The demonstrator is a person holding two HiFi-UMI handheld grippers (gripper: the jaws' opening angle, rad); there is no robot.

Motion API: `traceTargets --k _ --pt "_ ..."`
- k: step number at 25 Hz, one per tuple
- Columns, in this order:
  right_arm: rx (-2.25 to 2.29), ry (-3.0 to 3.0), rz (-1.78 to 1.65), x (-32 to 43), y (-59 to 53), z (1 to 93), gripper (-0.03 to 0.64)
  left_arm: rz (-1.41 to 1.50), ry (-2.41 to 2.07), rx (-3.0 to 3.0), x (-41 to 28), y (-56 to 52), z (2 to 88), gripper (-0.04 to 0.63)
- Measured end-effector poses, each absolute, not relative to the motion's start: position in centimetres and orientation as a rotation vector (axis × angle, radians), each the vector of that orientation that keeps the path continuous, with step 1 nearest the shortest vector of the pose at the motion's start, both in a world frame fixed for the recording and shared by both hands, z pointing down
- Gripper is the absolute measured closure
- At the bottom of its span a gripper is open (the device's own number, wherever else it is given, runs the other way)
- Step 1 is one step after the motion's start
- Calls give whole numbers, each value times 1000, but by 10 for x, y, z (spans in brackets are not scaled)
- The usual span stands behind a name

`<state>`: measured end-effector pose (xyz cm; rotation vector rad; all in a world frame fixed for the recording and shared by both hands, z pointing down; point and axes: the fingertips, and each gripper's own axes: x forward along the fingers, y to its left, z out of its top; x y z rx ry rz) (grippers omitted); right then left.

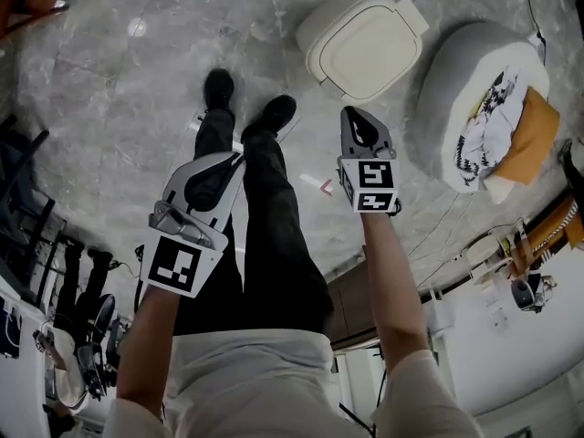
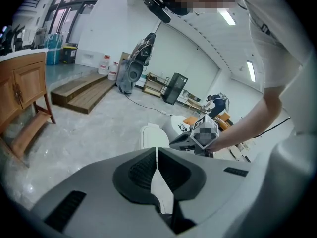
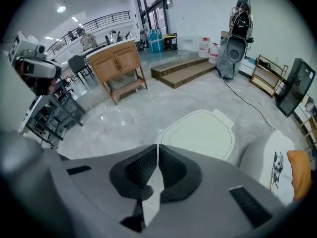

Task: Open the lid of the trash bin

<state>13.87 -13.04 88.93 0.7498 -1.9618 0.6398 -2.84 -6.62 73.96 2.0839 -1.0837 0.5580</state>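
Observation:
A cream trash bin (image 1: 363,46) with its lid down stands on the grey marble floor ahead of me; it shows too in the right gripper view as the bin (image 3: 202,134) and in the left gripper view as the bin (image 2: 153,136). My right gripper (image 1: 356,117) hovers just short of the bin's near edge, shut with nothing held. My left gripper (image 1: 235,160) is lower left, over my legs, also shut and empty. In their own views, the right gripper (image 3: 157,148) and left gripper (image 2: 157,151) have their jaws pressed together.
A grey round cushioned seat (image 1: 474,99) with a patterned cloth and orange pillow sits right of the bin. My shoes (image 1: 219,88) stand on the floor to the left. A wooden cabinet (image 3: 119,66), wooden steps (image 3: 185,71) and a metal rack (image 3: 52,115) lie farther off.

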Motion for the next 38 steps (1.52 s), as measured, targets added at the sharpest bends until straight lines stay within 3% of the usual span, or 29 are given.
traceTargets --k 22,28,38 --pt "843 -1749 714 146 -113 1003 583 558 -1011 2014 -7 -65 809 575" --pt "900 -1705 643 147 -110 1008 583 572 -999 2030 -3 -66 813 575" --pt "891 -1671 805 148 -110 1006 583 594 -977 2060 -8 -66 802 575"
